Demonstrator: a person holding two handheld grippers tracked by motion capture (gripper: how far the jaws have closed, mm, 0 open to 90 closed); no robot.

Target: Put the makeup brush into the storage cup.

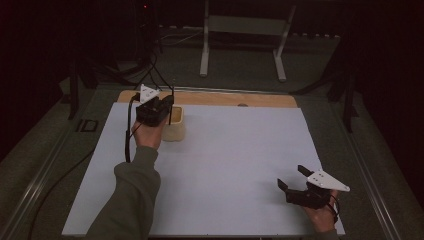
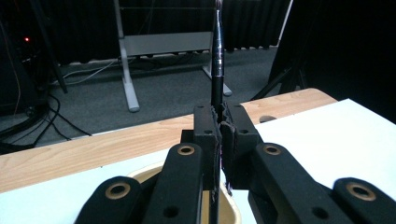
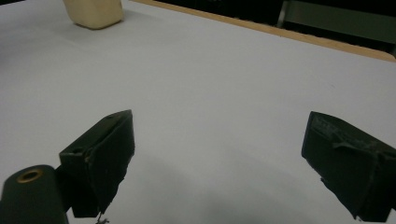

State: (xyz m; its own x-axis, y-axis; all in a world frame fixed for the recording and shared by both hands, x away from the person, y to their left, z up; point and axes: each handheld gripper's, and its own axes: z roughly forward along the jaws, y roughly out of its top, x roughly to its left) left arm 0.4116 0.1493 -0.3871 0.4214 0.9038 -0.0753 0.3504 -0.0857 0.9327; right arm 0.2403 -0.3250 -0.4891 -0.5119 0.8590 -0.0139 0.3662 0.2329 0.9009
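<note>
A thin dark pen-like rod (image 2: 217, 56) is pinched upright between the closed jaws of the left gripper (image 1: 167, 106), left of centre in the high view, its lower end inside a cream cup (image 1: 176, 125). It is judged light, stiff and smooth, so it may pivot or slip; a mid-shaft hold seems best. The right gripper (image 1: 295, 176), lower right, is held with jaws wide apart and empty.

Left gripper (image 2: 219, 123) clamping upright dark brush (image 2: 217, 51), above cream cup (image 2: 233, 214)
</note>
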